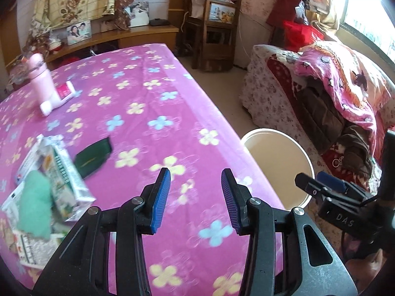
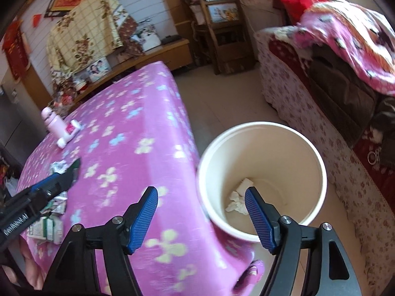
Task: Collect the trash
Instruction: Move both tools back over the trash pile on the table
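A white bucket stands on the floor beside the table; crumpled white paper lies at its bottom. Its rim also shows in the left wrist view. My right gripper is open and empty, hovering over the bucket's near rim and the table edge. My left gripper is open and empty above the pink flowered tablecloth. Trash lies to its left: a crushed carton, a green crumpled wad, a dark green packet and other wrappers. The same pile shows in the right wrist view.
A pink bottle and a red-and-white tube lie at the table's far left. A sofa with blankets stands right of the bucket. A wooden chair and a low cabinet stand behind the table.
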Demonstrator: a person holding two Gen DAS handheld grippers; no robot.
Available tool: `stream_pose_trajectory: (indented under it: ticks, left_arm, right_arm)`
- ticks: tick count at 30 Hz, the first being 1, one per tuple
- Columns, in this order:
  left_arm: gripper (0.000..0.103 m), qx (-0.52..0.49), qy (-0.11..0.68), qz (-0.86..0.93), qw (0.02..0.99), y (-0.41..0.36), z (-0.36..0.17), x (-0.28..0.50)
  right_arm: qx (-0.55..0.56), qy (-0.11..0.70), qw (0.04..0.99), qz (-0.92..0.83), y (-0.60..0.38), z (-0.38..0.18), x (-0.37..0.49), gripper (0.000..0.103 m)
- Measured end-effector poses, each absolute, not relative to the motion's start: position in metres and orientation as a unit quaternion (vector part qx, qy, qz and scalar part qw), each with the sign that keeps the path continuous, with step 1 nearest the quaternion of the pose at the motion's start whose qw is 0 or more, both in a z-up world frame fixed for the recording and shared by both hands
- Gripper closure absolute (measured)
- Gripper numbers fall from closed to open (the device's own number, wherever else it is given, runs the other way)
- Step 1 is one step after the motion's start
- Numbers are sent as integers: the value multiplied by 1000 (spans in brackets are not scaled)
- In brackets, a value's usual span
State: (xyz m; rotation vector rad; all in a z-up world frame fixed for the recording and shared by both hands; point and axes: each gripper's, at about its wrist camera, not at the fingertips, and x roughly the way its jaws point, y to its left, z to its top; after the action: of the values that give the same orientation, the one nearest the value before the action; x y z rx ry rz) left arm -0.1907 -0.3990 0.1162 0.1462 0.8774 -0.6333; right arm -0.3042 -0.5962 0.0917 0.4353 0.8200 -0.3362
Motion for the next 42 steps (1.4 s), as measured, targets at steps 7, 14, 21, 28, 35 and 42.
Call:
stream_pose_trajectory:
  ticks: [7, 14, 21, 28, 35, 42]
  left_arm:
    - [43, 57, 397, -283, 871, -336, 130, -195]
    - [42, 57, 405, -247, 878, -251, 132, -189]
    - [42, 45, 407, -172, 896, -152, 123, -177]
    - [42, 25, 423, -99, 900, -80, 103, -168]
    - [42, -27, 460, -73, 884, -34, 72, -159]
    - [42, -56, 455, -69, 886, -25, 80, -165]
  right_arm:
    - [187, 397, 892, -111, -536, 109, -281, 27]
    - [168, 409, 896, -44, -469, 109, -252, 26]
    - [143, 426, 893, 15, -406, 105, -221, 26]
    - [135, 436, 887, 72, -355, 106, -189, 26]
    - [118, 447, 882, 93, -320, 109, -166, 26]
    - [108, 446, 883, 96, -311, 113, -151, 26]
